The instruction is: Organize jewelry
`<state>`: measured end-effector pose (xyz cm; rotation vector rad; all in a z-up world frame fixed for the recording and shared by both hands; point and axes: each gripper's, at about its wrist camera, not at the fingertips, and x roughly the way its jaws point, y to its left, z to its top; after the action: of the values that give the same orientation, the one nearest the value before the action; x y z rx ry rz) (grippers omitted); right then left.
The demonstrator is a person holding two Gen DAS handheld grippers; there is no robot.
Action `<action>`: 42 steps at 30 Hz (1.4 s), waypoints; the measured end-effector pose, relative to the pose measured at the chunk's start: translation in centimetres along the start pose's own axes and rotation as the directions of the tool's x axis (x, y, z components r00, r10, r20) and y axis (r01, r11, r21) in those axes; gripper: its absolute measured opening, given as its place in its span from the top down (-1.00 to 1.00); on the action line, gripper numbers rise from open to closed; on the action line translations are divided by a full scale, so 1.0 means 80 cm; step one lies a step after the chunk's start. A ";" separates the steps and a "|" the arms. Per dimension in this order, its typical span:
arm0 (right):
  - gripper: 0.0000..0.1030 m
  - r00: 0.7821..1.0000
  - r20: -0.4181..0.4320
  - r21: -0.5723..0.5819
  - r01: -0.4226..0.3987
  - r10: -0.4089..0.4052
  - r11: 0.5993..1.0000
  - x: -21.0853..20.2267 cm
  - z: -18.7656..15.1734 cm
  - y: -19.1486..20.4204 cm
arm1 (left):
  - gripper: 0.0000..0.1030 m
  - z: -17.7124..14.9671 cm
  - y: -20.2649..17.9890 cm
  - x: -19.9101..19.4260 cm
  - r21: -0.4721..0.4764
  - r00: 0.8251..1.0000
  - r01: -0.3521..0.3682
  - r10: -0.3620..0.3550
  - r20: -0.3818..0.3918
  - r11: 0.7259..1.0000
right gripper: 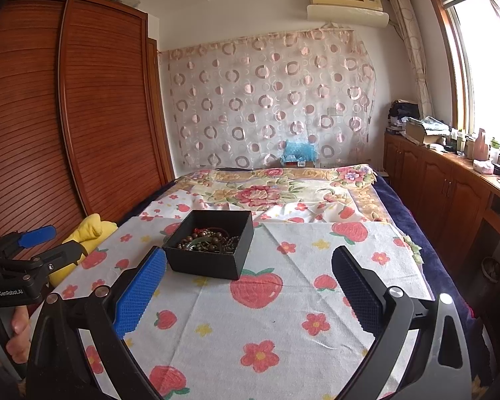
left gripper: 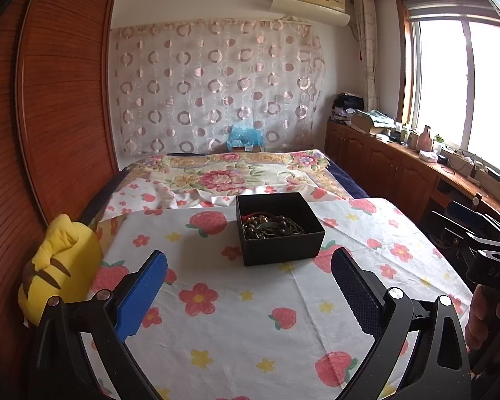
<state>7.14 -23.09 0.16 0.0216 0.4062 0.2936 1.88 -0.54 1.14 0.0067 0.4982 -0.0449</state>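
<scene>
A black open box (left gripper: 280, 230) (right gripper: 210, 246) stands on the strawberry-print cloth (left gripper: 236, 316) (right gripper: 283, 316). Inside lies a tangle of dark bead bracelets and necklaces (left gripper: 270, 225) (right gripper: 210, 240). My left gripper (left gripper: 248, 266) is open, a little short of the box, with nothing between its fingers. The right gripper (right gripper: 248, 266) is open too, and its blue left finger (right gripper: 140, 290) sits just in front of the box's near left corner. Each gripper shows at the edge of the other's view, the left gripper (right gripper: 50, 243) open and the right gripper's body (left gripper: 476, 233) with its fingertips out of frame.
A yellow plush toy (left gripper: 60, 266) (right gripper: 83, 236) lies at the cloth's left edge beside a wooden wardrobe (left gripper: 50, 116). A floral blanket (left gripper: 233, 173) covers the bed behind the box. A cluttered wooden counter (left gripper: 416, 153) runs under the window on the right.
</scene>
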 end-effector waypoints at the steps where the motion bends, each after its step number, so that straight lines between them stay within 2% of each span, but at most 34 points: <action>1: -0.95 1.000 0.000 0.000 -0.001 0.001 1.000 0.000 0.000 0.000 | -0.85 0.000 0.000 0.000 0.000 1.000 0.000 0.000 0.000 1.000; 42: -0.95 1.000 -0.002 0.007 -0.004 0.004 1.000 0.000 -0.001 -0.001 | -0.85 -0.001 0.003 0.001 -0.003 1.000 0.001 -0.001 0.003 1.000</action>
<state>7.07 -23.14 0.08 0.0285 0.4096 0.2958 1.92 -0.31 1.00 0.0031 0.4956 -0.0451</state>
